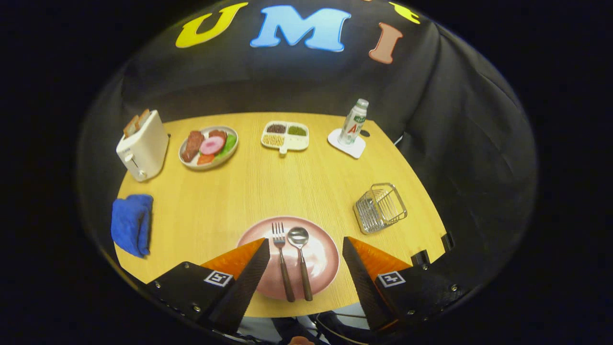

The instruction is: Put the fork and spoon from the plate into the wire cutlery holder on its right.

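A pink plate (321, 258) lies at the near edge of the wooden table. On it rest a fork (281, 258) and a spoon (301, 258), side by side, handles toward me, the fork left of the spoon. My gripper (305, 242) hovers above the plate, open wide, with both utensils showing in the gap between its fingers and nothing held. The wire cutlery holder (380, 207) stands upright and empty to the right of the plate, just beyond the right finger.
A toaster (142, 146) with bread stands at the far left, a folded blue cloth (131, 224) nearer on the left. At the back sit a plate of food (209, 146), a divided dish (286, 135) and a bottle (353, 122) on a white coaster.
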The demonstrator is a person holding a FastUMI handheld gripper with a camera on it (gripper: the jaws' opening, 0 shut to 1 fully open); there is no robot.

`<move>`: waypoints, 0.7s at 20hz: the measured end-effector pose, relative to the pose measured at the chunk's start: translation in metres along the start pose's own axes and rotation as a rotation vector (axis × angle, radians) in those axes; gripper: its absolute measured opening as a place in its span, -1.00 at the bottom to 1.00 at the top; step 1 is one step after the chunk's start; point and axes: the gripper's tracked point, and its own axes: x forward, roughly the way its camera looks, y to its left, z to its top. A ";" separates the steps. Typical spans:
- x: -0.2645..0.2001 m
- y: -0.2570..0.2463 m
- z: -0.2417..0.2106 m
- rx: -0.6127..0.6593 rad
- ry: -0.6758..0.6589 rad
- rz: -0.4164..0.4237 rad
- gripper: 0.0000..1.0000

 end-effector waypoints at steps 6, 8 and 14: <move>0.043 0.002 -0.053 -0.110 0.264 0.001 0.89; 0.052 0.002 -0.061 -0.112 0.295 0.002 0.88; 0.069 -0.005 -0.076 -0.080 0.338 0.007 0.85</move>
